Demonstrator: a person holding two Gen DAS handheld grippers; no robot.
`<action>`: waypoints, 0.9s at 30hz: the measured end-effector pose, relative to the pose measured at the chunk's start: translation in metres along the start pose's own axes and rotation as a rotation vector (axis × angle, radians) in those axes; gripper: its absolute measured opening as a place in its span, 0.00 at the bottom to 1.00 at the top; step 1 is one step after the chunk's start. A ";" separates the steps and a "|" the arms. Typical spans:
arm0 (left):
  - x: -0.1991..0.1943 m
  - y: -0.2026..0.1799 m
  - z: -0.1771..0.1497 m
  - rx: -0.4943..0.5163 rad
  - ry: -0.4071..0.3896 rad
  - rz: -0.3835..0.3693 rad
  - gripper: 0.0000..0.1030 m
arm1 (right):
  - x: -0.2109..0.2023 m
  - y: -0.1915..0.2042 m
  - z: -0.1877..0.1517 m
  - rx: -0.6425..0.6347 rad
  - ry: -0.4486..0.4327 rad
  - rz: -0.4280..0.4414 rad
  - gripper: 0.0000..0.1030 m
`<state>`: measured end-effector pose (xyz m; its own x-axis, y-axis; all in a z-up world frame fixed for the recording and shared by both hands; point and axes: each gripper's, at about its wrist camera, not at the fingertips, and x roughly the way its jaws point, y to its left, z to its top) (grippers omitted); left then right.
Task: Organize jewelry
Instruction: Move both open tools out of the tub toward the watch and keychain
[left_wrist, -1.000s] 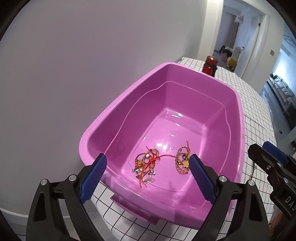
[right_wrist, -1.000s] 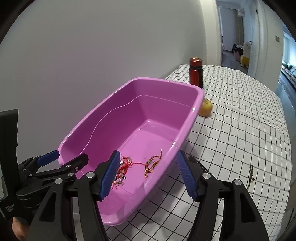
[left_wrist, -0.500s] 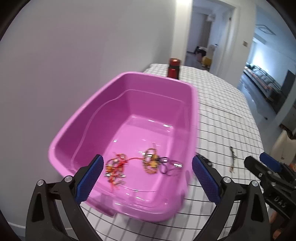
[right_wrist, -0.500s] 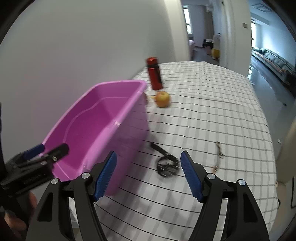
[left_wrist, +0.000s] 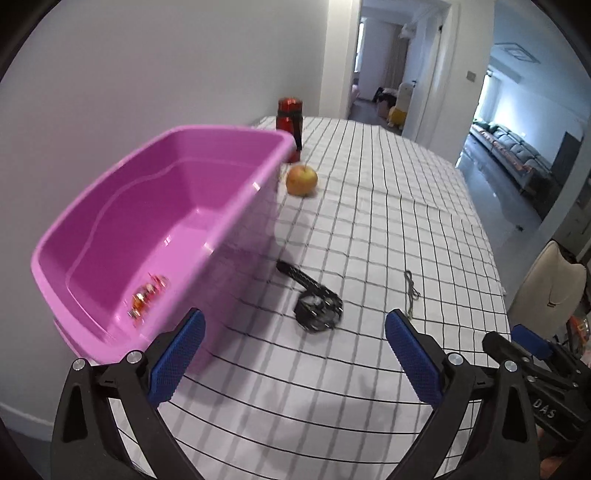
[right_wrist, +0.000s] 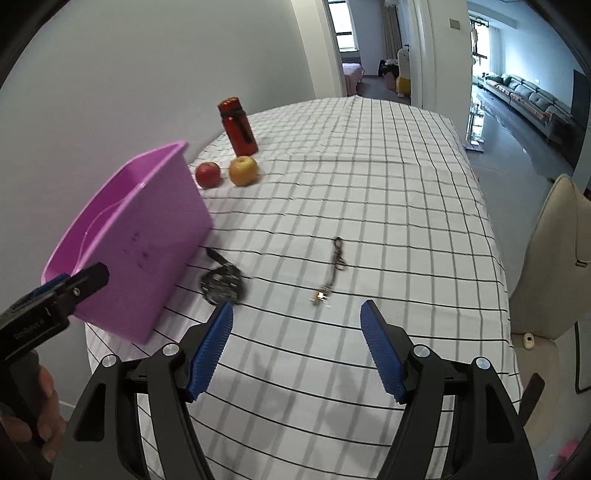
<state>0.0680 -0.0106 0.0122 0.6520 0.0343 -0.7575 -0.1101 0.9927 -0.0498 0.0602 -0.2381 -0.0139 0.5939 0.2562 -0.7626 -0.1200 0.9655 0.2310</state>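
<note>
left gripper (left_wrist: 293, 341) jaws spread, empty | right gripper (right_wrist: 296, 345) jaws spread, empty | coiled black bracelet (right_wrist: 222, 284) beside glossy pink plastic tub (left_wrist: 155, 221) | thin chain (right_wrist: 332, 271) on checked-cloth tabletop (right_wrist: 388, 206) | blurred beaded jewelry (left_wrist: 147, 295) inside tub

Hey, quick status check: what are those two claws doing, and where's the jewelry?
Left claw, right claw: open, empty. Black watch and thin chain loose on checked cloth. Red-gold pieces in pink plastic tub. Nothing blocking.
</note>
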 end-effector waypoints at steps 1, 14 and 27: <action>0.005 -0.005 -0.005 -0.008 0.002 0.011 0.93 | 0.002 -0.008 -0.001 -0.002 0.005 0.005 0.66; 0.078 -0.020 -0.033 -0.048 0.019 0.078 0.93 | 0.069 -0.044 -0.008 -0.014 0.060 0.046 0.66; 0.160 -0.026 -0.032 0.016 -0.005 0.081 0.93 | 0.161 -0.049 0.013 0.016 0.046 -0.060 0.66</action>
<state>0.1516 -0.0343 -0.1285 0.6451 0.1150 -0.7554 -0.1503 0.9884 0.0222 0.1719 -0.2447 -0.1405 0.5627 0.1998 -0.8021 -0.0723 0.9785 0.1931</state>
